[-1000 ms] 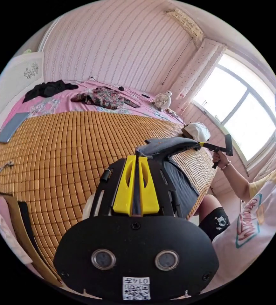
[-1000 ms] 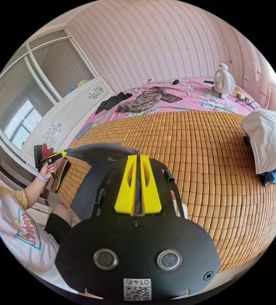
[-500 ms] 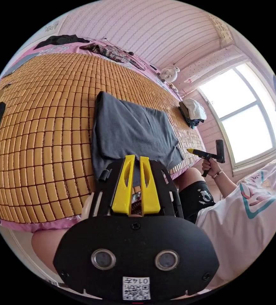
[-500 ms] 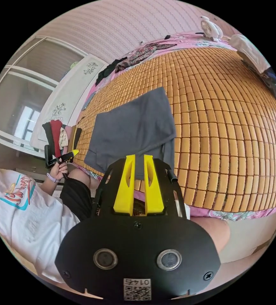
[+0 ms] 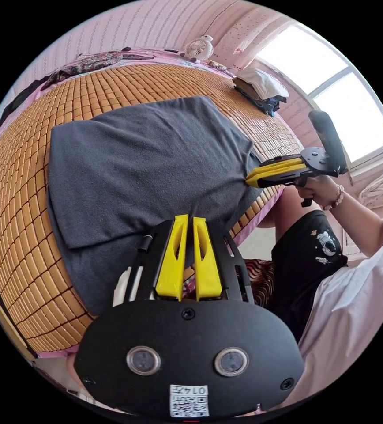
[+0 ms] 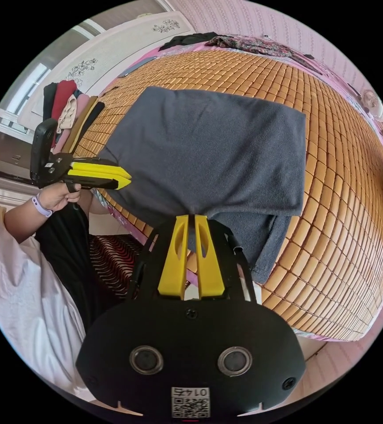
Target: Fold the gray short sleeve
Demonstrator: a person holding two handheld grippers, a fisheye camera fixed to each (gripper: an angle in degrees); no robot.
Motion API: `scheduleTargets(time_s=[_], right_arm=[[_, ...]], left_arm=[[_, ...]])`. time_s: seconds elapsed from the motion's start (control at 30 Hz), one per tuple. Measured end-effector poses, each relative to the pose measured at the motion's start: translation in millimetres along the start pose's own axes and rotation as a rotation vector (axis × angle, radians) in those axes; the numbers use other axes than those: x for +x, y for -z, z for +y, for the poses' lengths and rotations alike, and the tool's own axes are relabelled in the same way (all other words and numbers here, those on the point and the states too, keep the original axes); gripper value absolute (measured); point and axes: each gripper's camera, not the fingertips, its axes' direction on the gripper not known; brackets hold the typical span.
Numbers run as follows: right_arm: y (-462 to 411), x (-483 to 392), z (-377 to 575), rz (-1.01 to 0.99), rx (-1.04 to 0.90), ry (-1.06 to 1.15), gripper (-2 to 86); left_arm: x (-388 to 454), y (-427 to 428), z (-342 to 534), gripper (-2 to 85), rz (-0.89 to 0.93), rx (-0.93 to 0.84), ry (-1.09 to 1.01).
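the gray shirt [image 5: 143, 150] lies folded on the bamboo mat [image 5: 19, 221] of the bed, its near edge at the mat's front edge. in the left gripper view the left gripper [image 5: 188, 221] sits at 6 o'clock with its yellow jaws almost together, the shirt's edge running into the narrow gap between them; whether both jaws press on the cloth, i cannot tell. the right gripper [image 5: 249, 179] comes in at 3 o'clock of that view, jaws nearly closed, tips touching the shirt's corner, held by a hand [image 5: 321, 192]. toward 1 o'clock are a window [image 5: 332, 84], a pile of folded clothes [image 5: 260, 90] and a small fan [image 5: 199, 47].

the right gripper view shows its own gripper [image 6: 195, 218] at 6 o'clock, jaws close together with the shirt's [image 6: 218, 145] hem in the slit, grip uncertain. the left gripper [image 6: 127, 181] enters from 9 o'clock, tips at the shirt's other corner. this view adds a white cabinet [image 6: 125, 39] and hanging clothes [image 6: 63, 106] toward 10 o'clock.

the shirt's long axis runs between the two grippers, along the mat's front edge. a lower layer hangs past the folded top layer near 5 o'clock in the right gripper view.
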Motion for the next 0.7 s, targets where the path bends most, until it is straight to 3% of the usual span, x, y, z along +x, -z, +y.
scheduleTargets(time_s=[0.13, 0.27, 0.47, 0.7], right_arm=[[9.3, -5.4, -18.5, 0.013, -0.039, 0.067, 4.9], [26.4, -5.2, -51.1, 0.013, 0.003, 0.125, 2.7], [10.7, -27.6, -163.8, 0.166, -0.010, 0.257, 0.1], [-56.4, -45.2, -254.7, 0.223, -0.315, 0.351, -0.3]], left_arm=[[-1.7, 0.3, 10.5, 0.7, 0.058, -0.024, 0.032], [23.8, 20.8, 22.7, -0.4, 0.029, 0.104, -0.071], [54.7, -25.0, 18.9, -0.9, 0.050, 0.100, -0.144], [84.5, -66.7, 43.5, -1.0, -0.044, 0.067, -0.247]])
